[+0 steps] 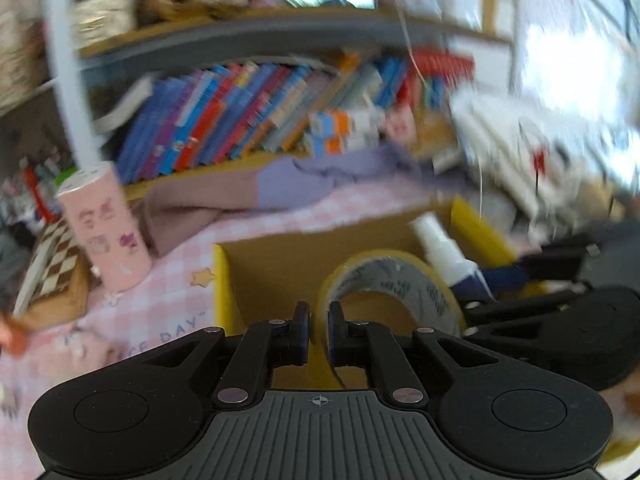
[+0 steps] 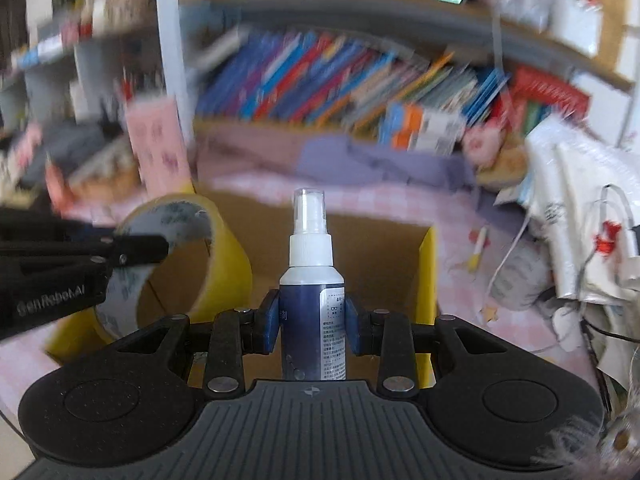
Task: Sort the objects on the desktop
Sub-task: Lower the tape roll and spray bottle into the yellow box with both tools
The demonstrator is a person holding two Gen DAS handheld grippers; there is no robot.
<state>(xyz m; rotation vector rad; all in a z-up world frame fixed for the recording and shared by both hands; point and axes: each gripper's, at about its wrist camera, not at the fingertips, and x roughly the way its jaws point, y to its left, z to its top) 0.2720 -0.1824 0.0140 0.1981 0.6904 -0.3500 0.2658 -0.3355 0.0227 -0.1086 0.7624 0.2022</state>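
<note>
My left gripper (image 1: 318,322) is shut on the rim of a yellow tape roll (image 1: 394,280) and holds it above an open cardboard box with yellow flaps (image 1: 264,268). My right gripper (image 2: 312,316) is shut on a small spray bottle (image 2: 312,272) with a dark blue label and white top, held upright over the same box (image 2: 376,248). The bottle (image 1: 444,248) and right gripper (image 1: 532,312) show at the right of the left wrist view. The tape roll (image 2: 192,248) and left gripper (image 2: 132,250) show at the left of the right wrist view.
A pink cylinder tin (image 1: 106,232) stands left of the box on a pink checked cloth (image 1: 168,304). A chessboard (image 1: 52,264) lies far left. Purple and mauve cloths (image 1: 280,188) lie behind the box. A bookshelf (image 1: 248,116) fills the back. White bags (image 2: 580,208) pile at the right.
</note>
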